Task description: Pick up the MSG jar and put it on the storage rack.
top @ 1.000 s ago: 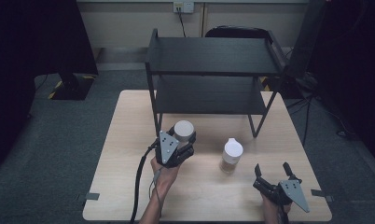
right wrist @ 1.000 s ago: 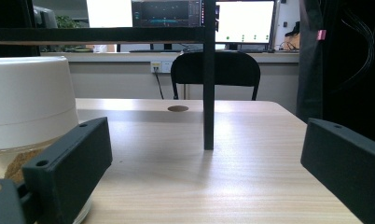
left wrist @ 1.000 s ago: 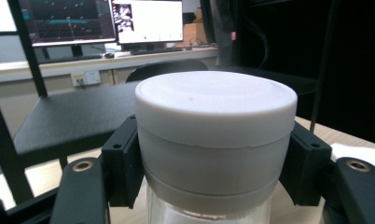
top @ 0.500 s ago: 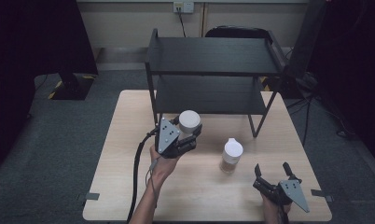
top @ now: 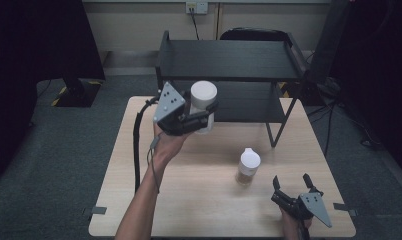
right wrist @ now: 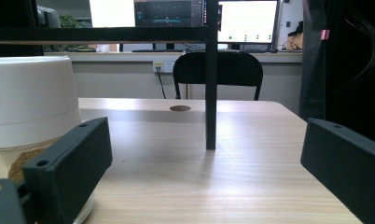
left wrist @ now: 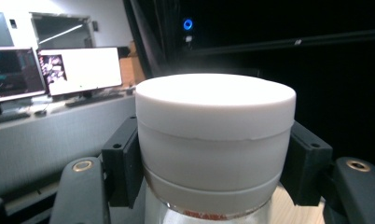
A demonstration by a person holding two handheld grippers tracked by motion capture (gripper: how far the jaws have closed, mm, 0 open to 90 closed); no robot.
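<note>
Jaws around half-hidden white-lidded jar (left wrist: 215,140)

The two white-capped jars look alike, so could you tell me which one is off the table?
The jar clamped in the left gripper, raised before the black shelf. The other jar stands on the table, near the open right gripper.

1. My left gripper (top: 201,114) is holding a jar (top: 203,102) above the table (top: 199,200), in front of the shelf rack (top: 229,60).
2. A second jar (top: 249,166) is standing on the table, right of it.
3. My right gripper (top: 292,186) is resting at the near right corner, just beside this second jar.
</note>
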